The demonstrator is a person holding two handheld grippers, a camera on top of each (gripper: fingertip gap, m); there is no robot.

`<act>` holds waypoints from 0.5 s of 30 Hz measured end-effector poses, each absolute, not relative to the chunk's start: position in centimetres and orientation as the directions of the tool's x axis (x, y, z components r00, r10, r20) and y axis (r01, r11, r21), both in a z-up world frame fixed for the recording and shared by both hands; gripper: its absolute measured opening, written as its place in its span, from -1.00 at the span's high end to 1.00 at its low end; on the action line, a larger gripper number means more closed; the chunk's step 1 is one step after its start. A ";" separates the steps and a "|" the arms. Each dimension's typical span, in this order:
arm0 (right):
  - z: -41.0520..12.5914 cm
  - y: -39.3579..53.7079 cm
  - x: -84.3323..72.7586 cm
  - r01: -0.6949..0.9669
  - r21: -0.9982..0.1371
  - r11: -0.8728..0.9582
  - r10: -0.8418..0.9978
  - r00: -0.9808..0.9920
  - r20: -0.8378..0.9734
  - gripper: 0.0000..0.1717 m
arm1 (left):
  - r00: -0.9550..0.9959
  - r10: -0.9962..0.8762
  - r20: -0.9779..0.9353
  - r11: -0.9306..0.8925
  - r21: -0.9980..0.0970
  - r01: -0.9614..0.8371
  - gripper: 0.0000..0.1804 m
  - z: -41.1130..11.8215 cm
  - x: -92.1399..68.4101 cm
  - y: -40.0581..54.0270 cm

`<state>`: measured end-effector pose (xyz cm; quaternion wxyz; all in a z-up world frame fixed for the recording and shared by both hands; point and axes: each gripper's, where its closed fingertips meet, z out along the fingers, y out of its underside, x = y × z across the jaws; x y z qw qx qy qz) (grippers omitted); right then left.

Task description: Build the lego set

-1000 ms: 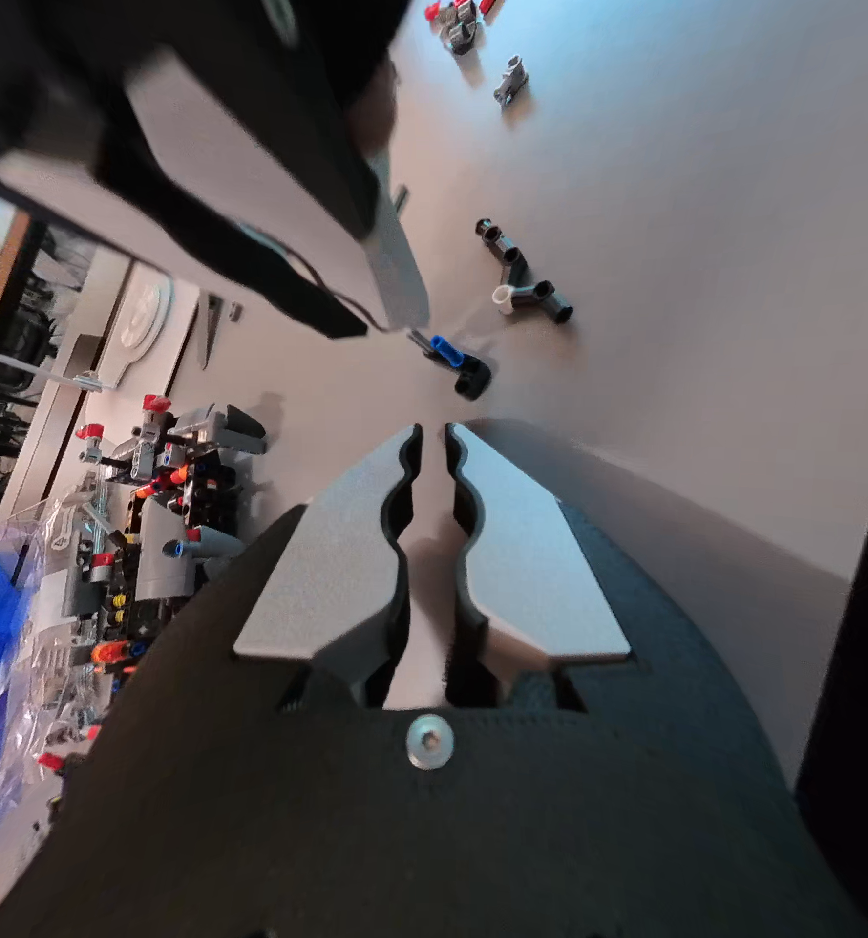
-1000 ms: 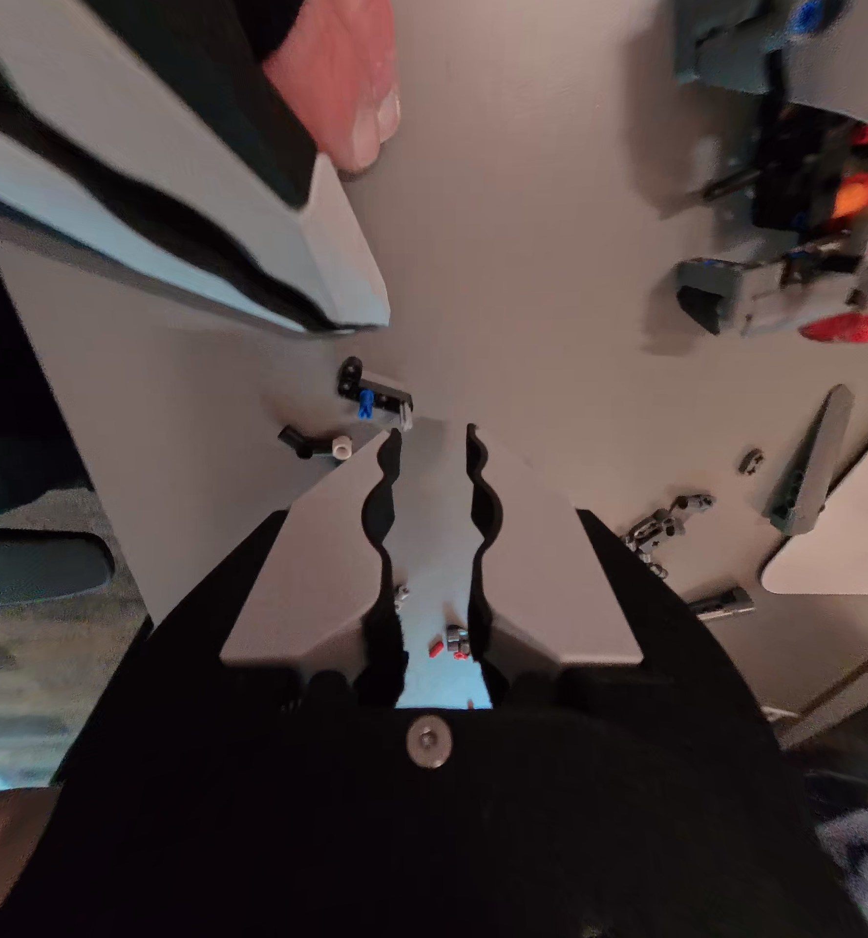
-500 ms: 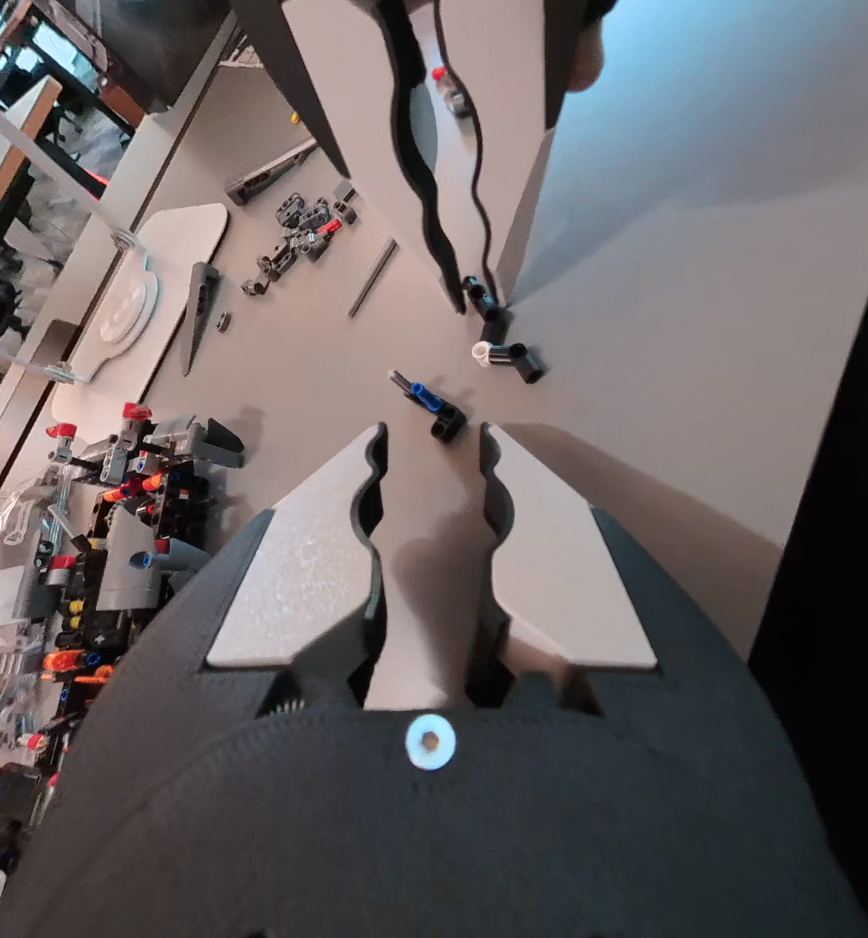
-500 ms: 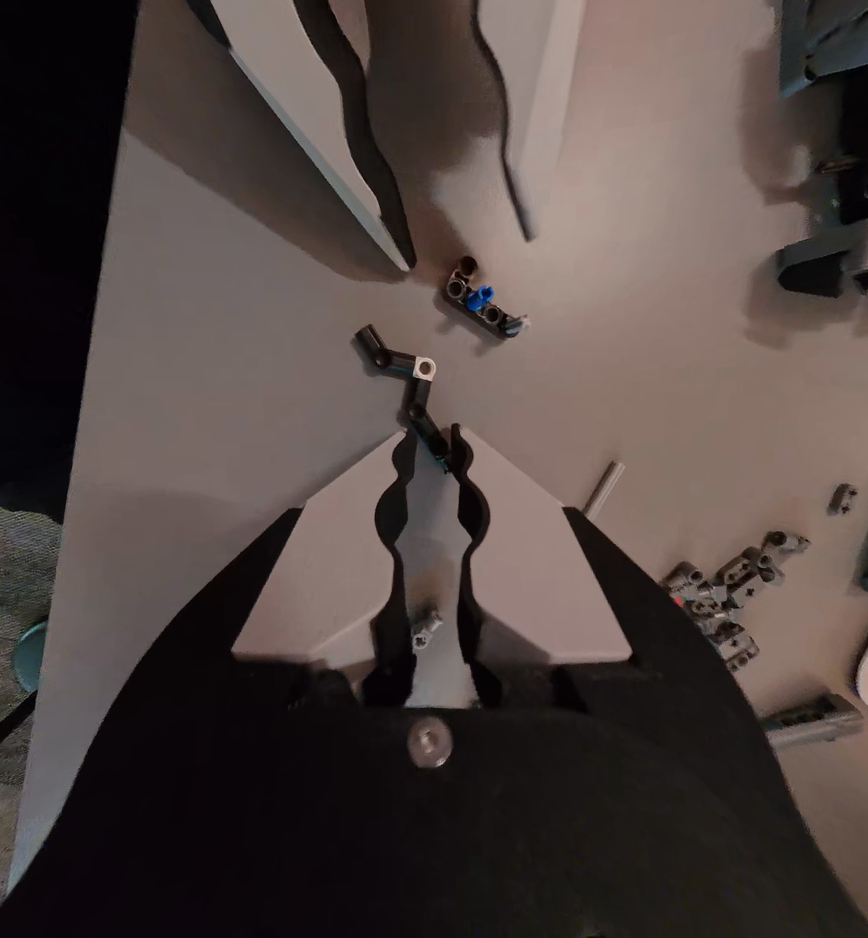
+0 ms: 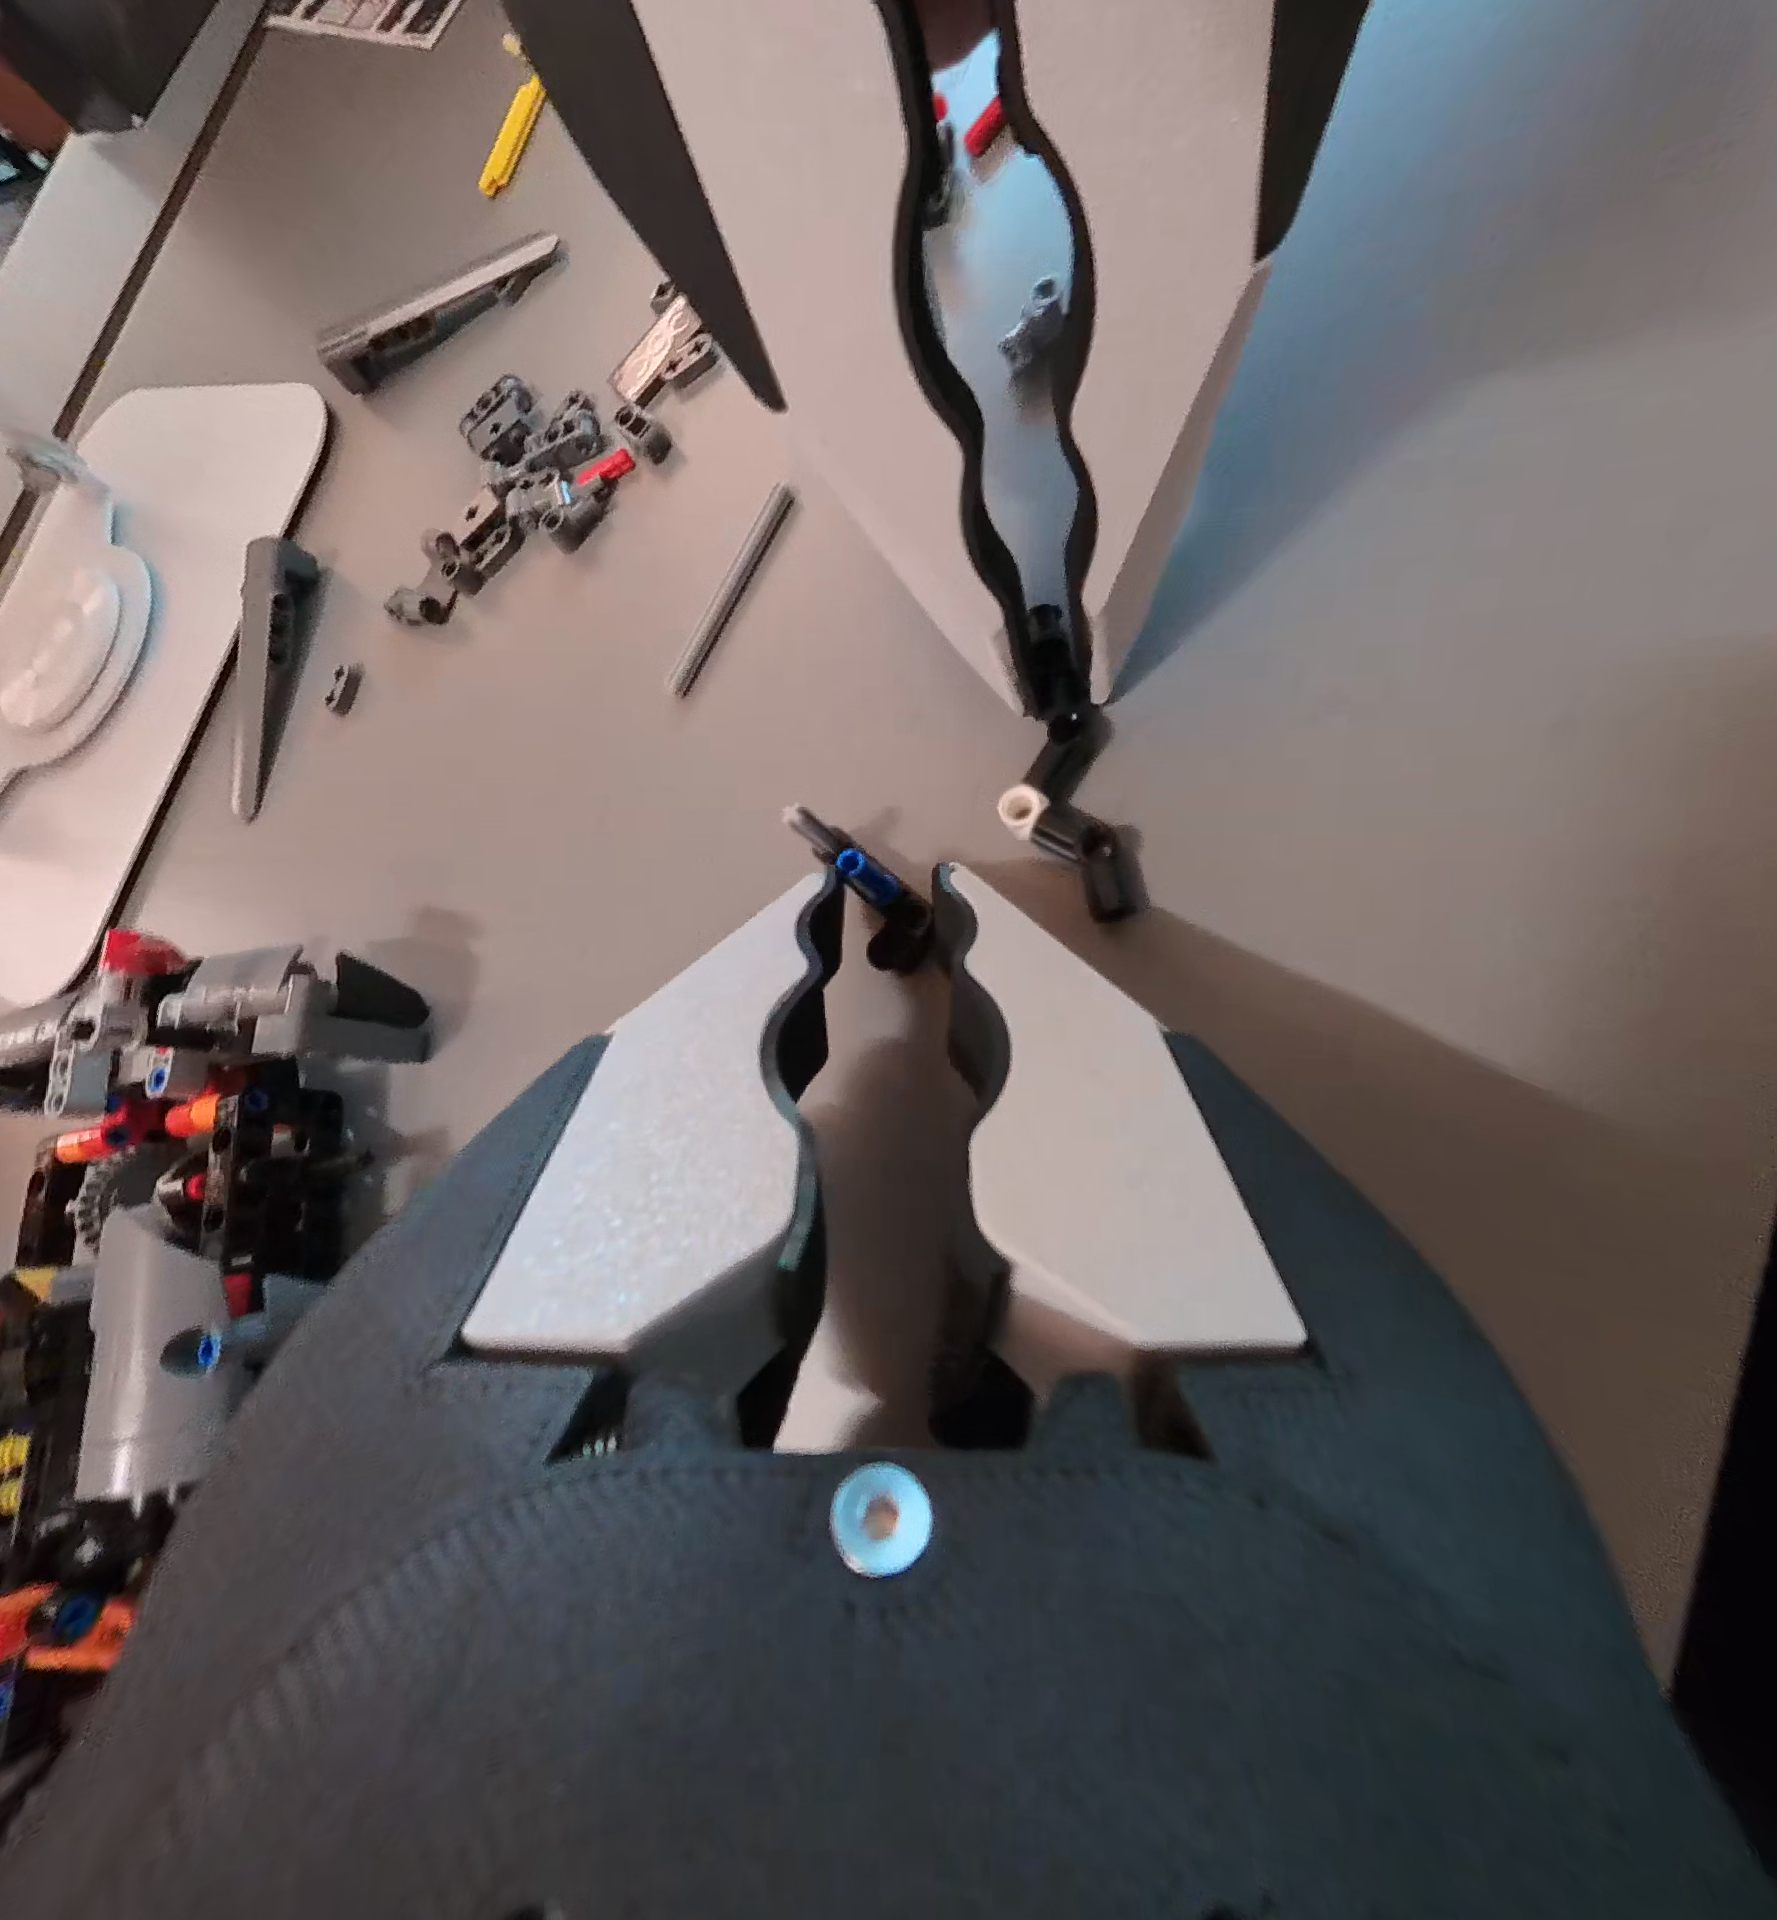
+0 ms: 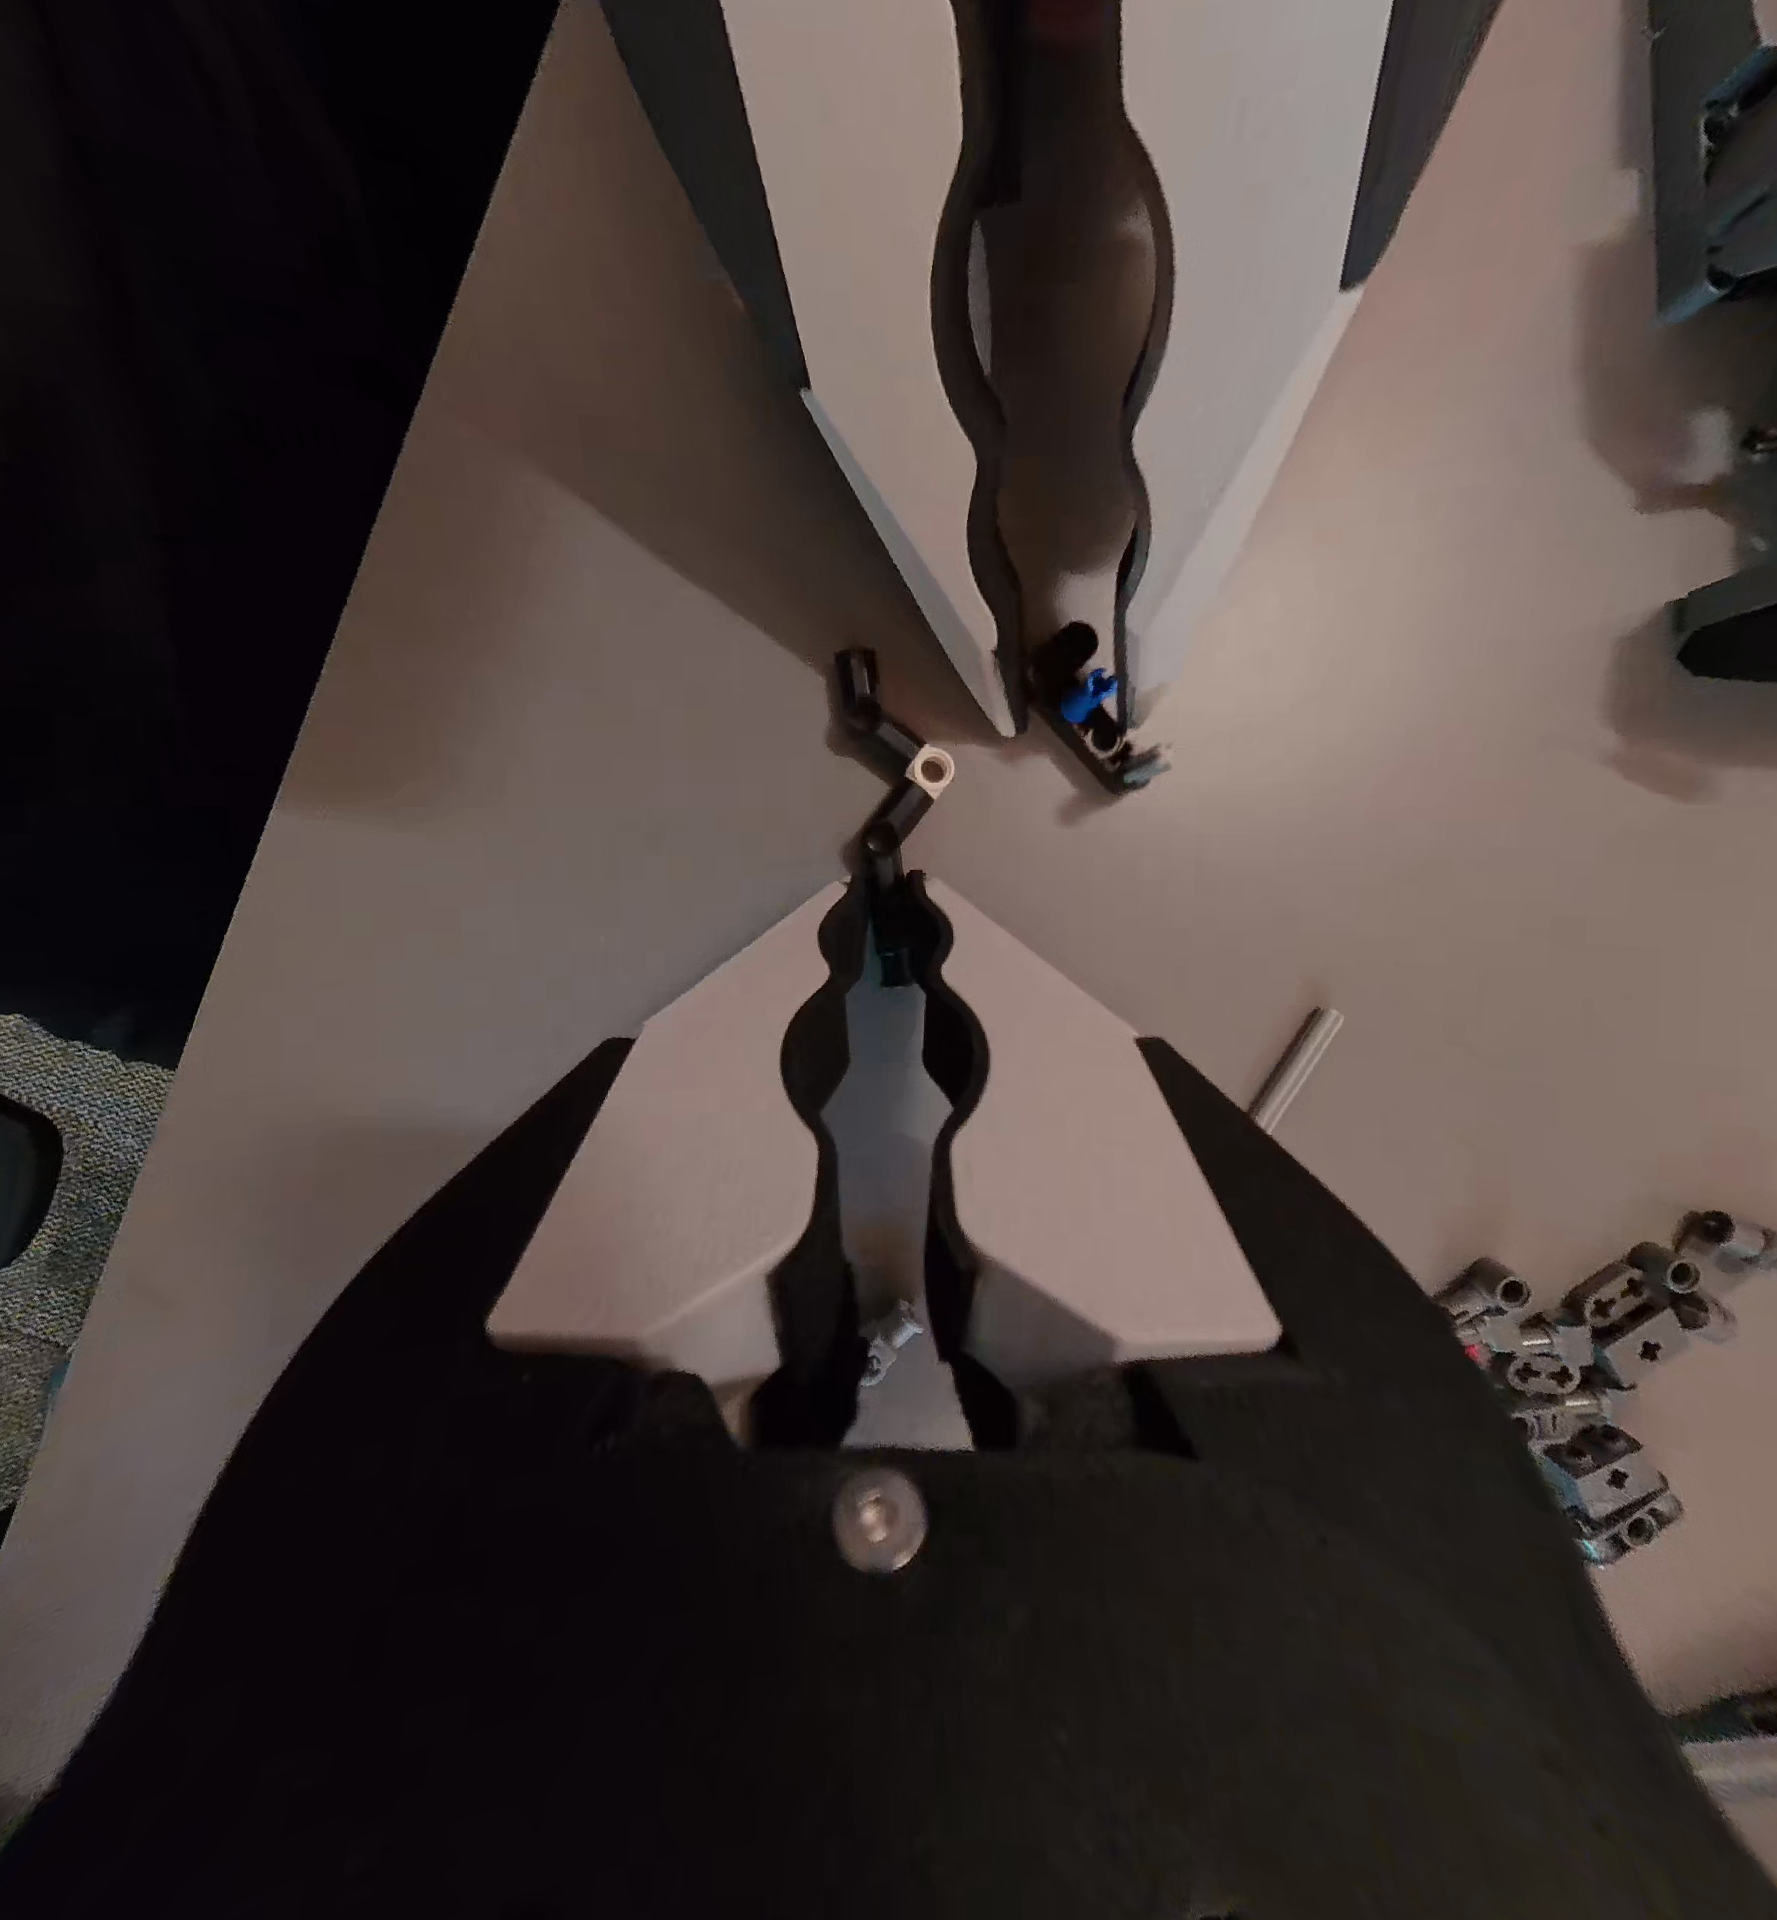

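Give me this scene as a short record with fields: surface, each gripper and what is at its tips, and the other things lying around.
surface: pale grey table
left gripper: fingertips on either side of a short black toy-brick beam with a blue pin, which lies on the table
right gripper: shut on one end of a bent black chain of connector pieces with one white piece
beside them: thin grey axle rod, loose heap of small grey connector pieces, yellow bar
far left: partly built toy-brick model in grey, black, red and orange
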<state>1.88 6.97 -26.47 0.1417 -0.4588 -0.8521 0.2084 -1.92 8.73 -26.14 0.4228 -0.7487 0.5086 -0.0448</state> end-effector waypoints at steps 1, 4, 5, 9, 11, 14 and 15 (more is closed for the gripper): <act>-26.5 6.9 1.9 0.717 -0.492 0.493 0.838 -0.543 0.049 0.95 | 0.455 -0.812 -0.365 -0.104 -0.677 -0.728 0.83 -26.1 -1.6 8.7; -26.5 6.7 2.4 0.708 -0.508 0.491 0.834 -0.551 0.038 0.96 | 0.387 -0.848 -0.362 -0.048 -0.675 -0.736 0.84 -26.2 -0.7 8.6; -26.5 6.7 2.6 0.705 -0.512 0.490 0.833 -0.553 0.036 0.96 | 0.351 -0.866 -0.355 -0.022 -0.674 -0.738 0.84 -26.2 -0.4 8.4; -26.4 6.1 3.0 0.686 -0.524 0.504 0.819 -0.572 0.040 0.96 | 0.213 -0.908 -0.360 0.083 -0.655 -0.751 0.84 -26.2 0.3 7.7; -26.4 5.7 3.1 0.675 -0.531 0.513 0.811 -0.584 0.041 0.96 | 0.191 -0.916 -0.353 0.095 -0.653 -0.752 0.85 -26.2 0.2 7.6; -26.4 5.4 3.1 0.664 -0.544 0.513 0.805 -0.592 0.038 0.96 | 0.199 -0.908 -0.369 0.098 -0.647 -0.756 0.82 -26.2 -0.4 7.7; -26.4 5.4 3.0 0.662 -0.546 0.513 0.805 -0.592 0.039 0.96 | 0.209 -0.904 -0.373 0.092 -0.646 -0.758 0.77 -26.1 -0.7 7.7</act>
